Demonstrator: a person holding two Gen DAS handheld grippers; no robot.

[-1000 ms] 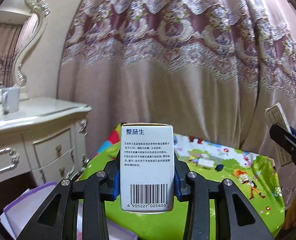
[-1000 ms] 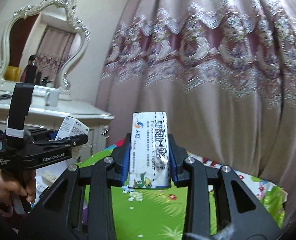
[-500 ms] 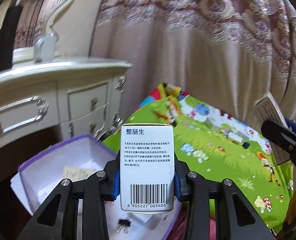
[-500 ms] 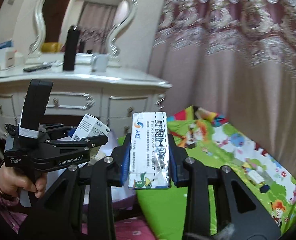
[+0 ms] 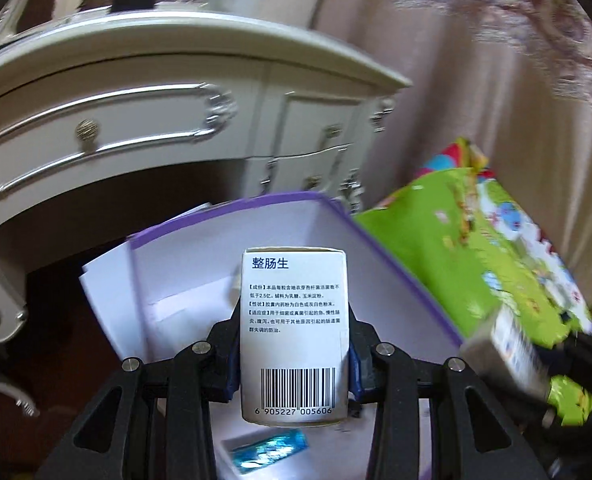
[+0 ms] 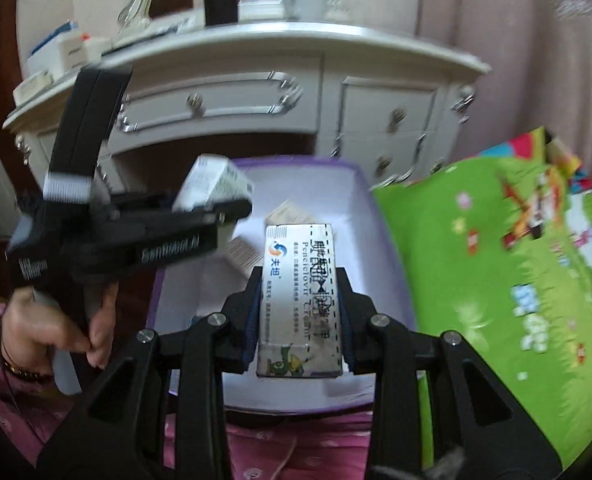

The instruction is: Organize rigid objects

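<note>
While both boxes hang over the purple-rimmed bin, ready to drop | your left gripper clamps the white medicine box | your right gripper clamps the cream carton.

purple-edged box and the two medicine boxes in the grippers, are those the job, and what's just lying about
Part of the job:
- white medicine box with barcode, clamped in the left gripper
- penciclovir cream box, clamped in the right gripper
- purple-edged storage box, below both
- blue foil packet already lying in it

Just lying about:
- white dresser
- green cartoon play mat
- curtain
</note>
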